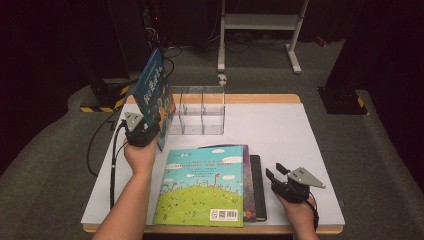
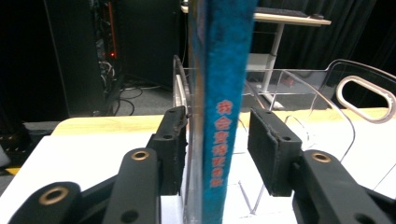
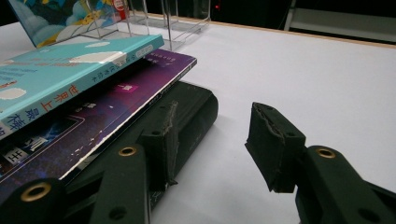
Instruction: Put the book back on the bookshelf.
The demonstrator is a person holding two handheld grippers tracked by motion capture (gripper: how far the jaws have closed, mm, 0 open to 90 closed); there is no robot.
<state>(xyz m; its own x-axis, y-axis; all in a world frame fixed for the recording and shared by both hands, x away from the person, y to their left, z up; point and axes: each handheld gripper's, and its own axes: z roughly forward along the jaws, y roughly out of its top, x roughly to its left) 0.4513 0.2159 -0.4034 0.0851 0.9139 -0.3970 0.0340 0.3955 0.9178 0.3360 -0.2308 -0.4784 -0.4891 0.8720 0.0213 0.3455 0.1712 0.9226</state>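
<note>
Your left gripper (image 2: pixel 219 144) has its jaws spread, with the thin blue picture book (image 2: pixel 224 93) upright between them: the left pad is at its cover, the right pad apart. It stands at the clear acrylic divider rack (image 1: pixel 200 116). Unsupported, it could tip. Your right gripper (image 3: pixel 219 144) stands spread and empty beside the flat book stack (image 3: pixel 93 88).

Blue, teal, purple and black: books on a white table

At 10 o'clock on the white table (image 1: pixel 280 135), a blue book (image 1: pixel 152 85) carries orange and yellow cover figures and red characters down its blue spine; beside it stands a clear, colourless rack (image 1: pixel 200 112). Toward 6 o'clock, the top book (image 1: pixel 205 187) shows a teal sky, white clouds and a green hill speckled with colours, over a purple book (image 3: pixel 116 112) and a black book (image 1: pixel 256 185). Both grippers are black, grey-plated.
</note>
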